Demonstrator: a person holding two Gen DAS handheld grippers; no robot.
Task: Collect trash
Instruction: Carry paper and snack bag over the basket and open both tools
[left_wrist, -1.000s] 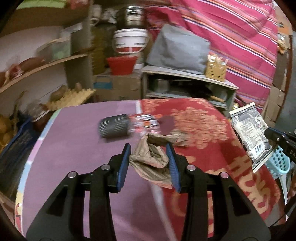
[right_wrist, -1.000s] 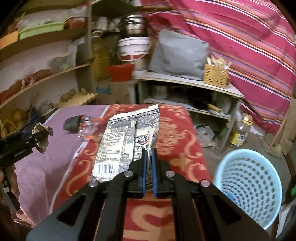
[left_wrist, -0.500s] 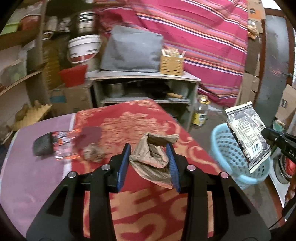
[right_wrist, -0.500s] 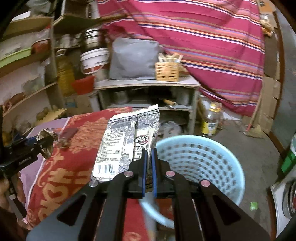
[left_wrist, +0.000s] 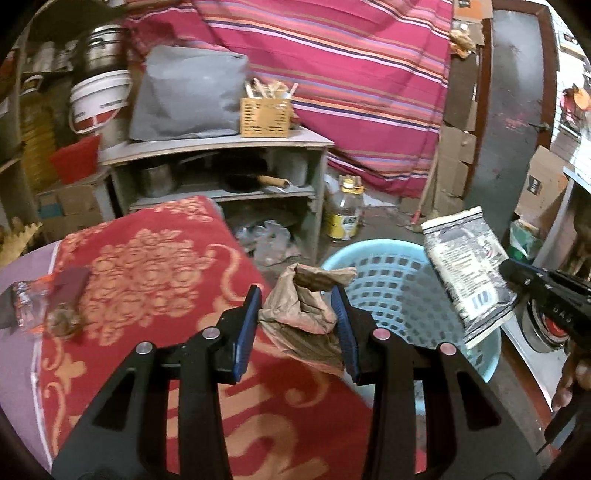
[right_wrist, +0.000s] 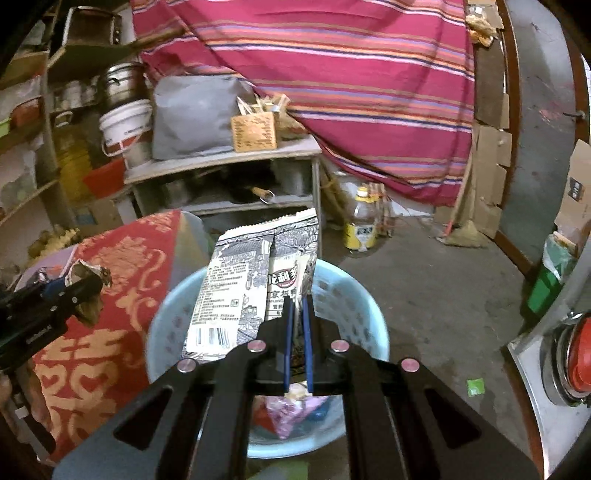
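Observation:
My left gripper (left_wrist: 297, 295) is shut on a crumpled brown paper bag (left_wrist: 303, 306), held over the table's right edge beside the light blue basket (left_wrist: 388, 288). The right gripper (right_wrist: 299, 306) is shut on a black-and-white snack packet (right_wrist: 255, 284), which hangs directly above the basket (right_wrist: 347, 295). Pink and blue wrappers (right_wrist: 291, 410) lie at the bottom of the basket. In the left wrist view the packet (left_wrist: 465, 273) shows at the right over the basket, with the right gripper's tip beside it. The left gripper's tip with the brown bag (right_wrist: 88, 280) shows at the left of the right wrist view.
A red patterned cloth (left_wrist: 155, 280) covers the table; a crushed plastic bottle (left_wrist: 33, 306) and a brown scrap lie at its left. Behind stand a grey shelf unit (left_wrist: 221, 170), a yellow-labelled bottle (left_wrist: 343, 214) on the floor and a striped hanging cloth (left_wrist: 351, 74).
Both grippers have swung right from over the table to the basket, each keeping its hold. The packet now hangs over the basket and the brown bag is at the table's edge.

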